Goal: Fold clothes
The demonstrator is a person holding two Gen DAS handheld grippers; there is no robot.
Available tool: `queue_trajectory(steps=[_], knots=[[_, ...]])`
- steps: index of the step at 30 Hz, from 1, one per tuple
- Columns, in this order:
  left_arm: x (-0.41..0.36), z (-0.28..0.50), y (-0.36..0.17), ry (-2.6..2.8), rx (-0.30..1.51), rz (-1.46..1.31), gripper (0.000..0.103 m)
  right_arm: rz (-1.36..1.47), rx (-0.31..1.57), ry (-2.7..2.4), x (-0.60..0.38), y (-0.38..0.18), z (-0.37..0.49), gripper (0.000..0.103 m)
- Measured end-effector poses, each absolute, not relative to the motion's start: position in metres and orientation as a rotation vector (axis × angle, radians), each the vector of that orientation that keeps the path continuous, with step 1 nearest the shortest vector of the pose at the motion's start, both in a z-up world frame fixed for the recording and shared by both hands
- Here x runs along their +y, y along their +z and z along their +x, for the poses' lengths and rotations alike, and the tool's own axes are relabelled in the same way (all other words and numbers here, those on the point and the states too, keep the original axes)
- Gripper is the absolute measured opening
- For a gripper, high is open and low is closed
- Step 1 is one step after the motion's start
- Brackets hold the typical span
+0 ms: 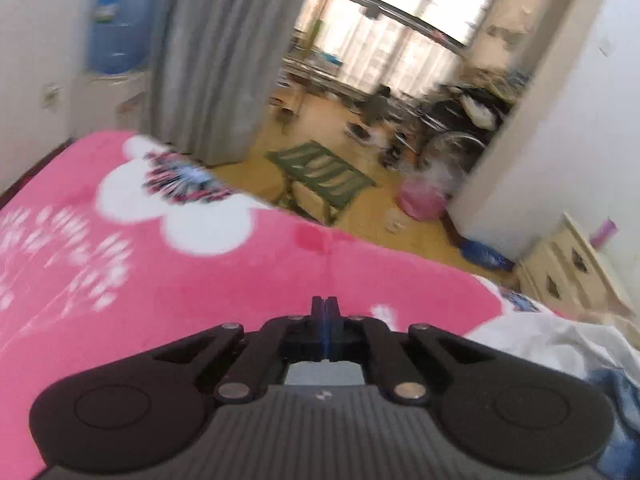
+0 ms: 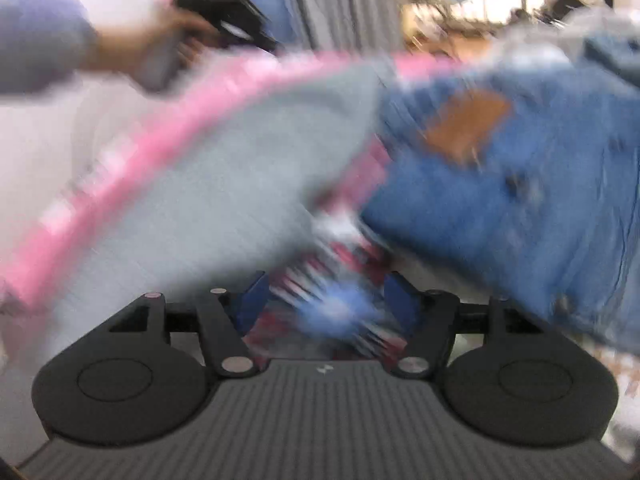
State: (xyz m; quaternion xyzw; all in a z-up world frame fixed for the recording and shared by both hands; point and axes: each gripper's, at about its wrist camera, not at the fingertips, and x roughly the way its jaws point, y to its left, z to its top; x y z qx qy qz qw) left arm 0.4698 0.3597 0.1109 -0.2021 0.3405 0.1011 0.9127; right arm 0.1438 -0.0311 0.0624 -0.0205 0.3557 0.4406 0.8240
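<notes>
Grey garment (image 2: pixel 248 160) lies spread on the pink blanket (image 1: pixel 224 280) of the bed, seen in the right wrist view; heavily blurred. Just to its right, touching or overlapping at the edge, a blue denim piece (image 2: pixel 520 184) with a brown patch (image 2: pixel 464 124). Between the two, a strip of patterned blanket shows through (red, white, blue print).

Right tongs (image 2: pixel 326 300): jaws stand apart, blue fingers (image 2: pixel 252 300) either side of the patterned cloth. Pads not seen pressing on anything; grey garment edge sits just above the left finger, contact cannot be told because of blur.

Left tongs (image 1: pixel 325 308): jaws fully together, nothing between them. They hover over bare pink blanket, apart from the clothes. In the right wrist view the left tongs appear at upper left, held in a hand (image 2: pixel 160 40) with a blue sleeve (image 2: pixel 36 36), above the far edge of the bed.

Left wrist view, lower right: white cloth (image 1: pixel 540 340) and a bit of denim at the frame edge. Blanket carries a white flower print (image 1: pixel 192 208).

Beyond the bed: green folding stool (image 1: pixel 320 172), pink bag (image 1: pixel 420 200) on the floor, grey curtain (image 1: pixel 224 52), water dispenser (image 1: pixel 116 28) by the wall, cream cabinet (image 1: pixel 568 268) at right
</notes>
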Motion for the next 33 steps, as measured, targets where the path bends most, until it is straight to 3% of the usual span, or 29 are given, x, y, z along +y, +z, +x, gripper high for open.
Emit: queue_trajectory(steps=[2, 3, 5, 6, 9, 10, 15, 16, 20, 24, 25, 26, 27, 28, 29, 33], knots=[[0.363, 0.477, 0.113, 0.217, 0.745, -0.415, 0.002, -0.018, 0.697, 1.007, -0.025, 0.084, 0.139, 0.064], [0.369, 0.477, 0.107, 0.217, 0.776, -0.478, 0.008, -0.020, 0.675, 1.019, -0.019, 0.088, 0.139, 0.065], [0.380, 0.474, 0.092, 0.262, 0.839, -0.578, 0.048, -0.029, 0.663, 1.001, -0.013, 0.085, 0.142, 0.065], [0.380, 0.471, 0.081, 0.276, 0.870, -0.569, 0.050, -0.020, 0.669, 0.984, -0.013, 0.083, 0.144, 0.065], [0.379, 0.467, 0.051, 0.298, 0.949, -0.539, 0.038, 0.061, 0.707, 0.928, -0.020, 0.086, 0.146, 0.065], [0.376, 0.466, 0.045, 0.295, 0.951, -0.549, 0.026, 0.088, 0.719, 0.910, -0.023, 0.087, 0.147, 0.065], [0.361, 0.449, 0.057, 0.303, 0.786, -0.541, 0.001, 0.099, 0.803, 0.946, -0.032, 0.087, 0.128, 0.065], [0.356, 0.443, 0.068, 0.261, 0.743, -0.542, 0.000, 0.100, 0.825, 0.940, -0.034, 0.087, 0.125, 0.065], [0.324, 0.433, 0.121, 0.061, 0.623, -0.486, 0.000, 0.226, 0.894, 0.913, -0.037, 0.088, 0.120, 0.065], [0.324, 0.455, 0.142, -0.013, 0.637, -0.487, 0.002, 0.175, 0.897, 0.925, -0.030, 0.089, 0.112, 0.065], [0.332, 0.461, 0.136, 0.027, 0.670, -0.521, 0.015, 0.154, 0.896, 0.926, -0.028, 0.089, 0.111, 0.065], [0.341, 0.466, 0.126, 0.081, 0.711, -0.542, 0.045, 0.153, 0.900, 0.925, -0.027, 0.090, 0.111, 0.065], [0.348, 0.471, 0.114, 0.121, 0.765, -0.548, 0.056, 0.165, 0.904, 0.921, -0.029, 0.090, 0.112, 0.065], [0.355, 0.475, 0.101, 0.165, 0.813, -0.552, 0.054, 0.177, 0.908, 0.916, -0.030, 0.090, 0.112, 0.065], [0.362, 0.475, 0.087, 0.216, 0.848, -0.554, 0.045, 0.189, 0.912, 0.912, -0.032, 0.091, 0.112, 0.065], [0.377, 0.476, 0.046, 0.318, 0.922, -0.629, 0.047, 0.213, 0.931, 0.893, -0.036, 0.088, 0.110, 0.065]])
